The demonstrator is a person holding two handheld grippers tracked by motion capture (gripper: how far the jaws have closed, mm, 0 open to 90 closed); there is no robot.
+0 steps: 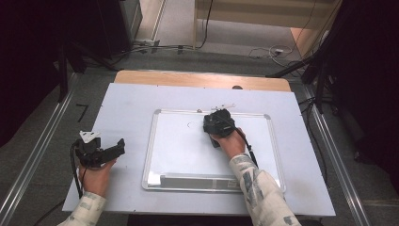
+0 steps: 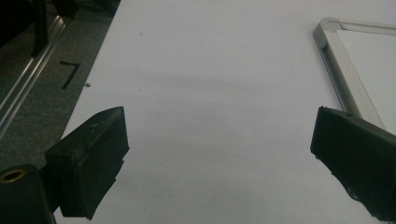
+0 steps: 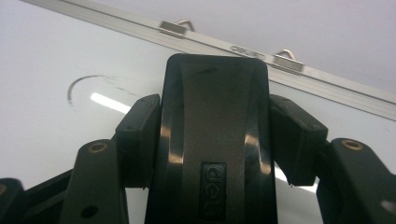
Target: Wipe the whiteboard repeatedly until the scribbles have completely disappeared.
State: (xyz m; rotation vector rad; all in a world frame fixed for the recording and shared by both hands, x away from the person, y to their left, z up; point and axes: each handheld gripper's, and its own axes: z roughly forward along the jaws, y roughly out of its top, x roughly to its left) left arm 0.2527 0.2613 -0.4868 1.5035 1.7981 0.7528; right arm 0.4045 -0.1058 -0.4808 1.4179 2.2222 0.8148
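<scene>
From above, the right tongs [image 1: 219, 123] sit over the upper middle of the whiteboard [image 1: 263, 155], which lies flat on the pale sheet [image 1: 127, 103] covering the desk; what they hold is hard to make out there. The right gripper view settles it: both jaws are clamped on a black whiteboard eraser [image 3: 215, 140], near a faint curved pen mark [image 3: 79, 86] and the board's top frame. The left tongs [image 1: 101, 151] rest on the sheet left of the board. In the left gripper view their jaws stand wide apart with nothing between them, the board's corner [image 2: 329, 28] at the upper right.
</scene>
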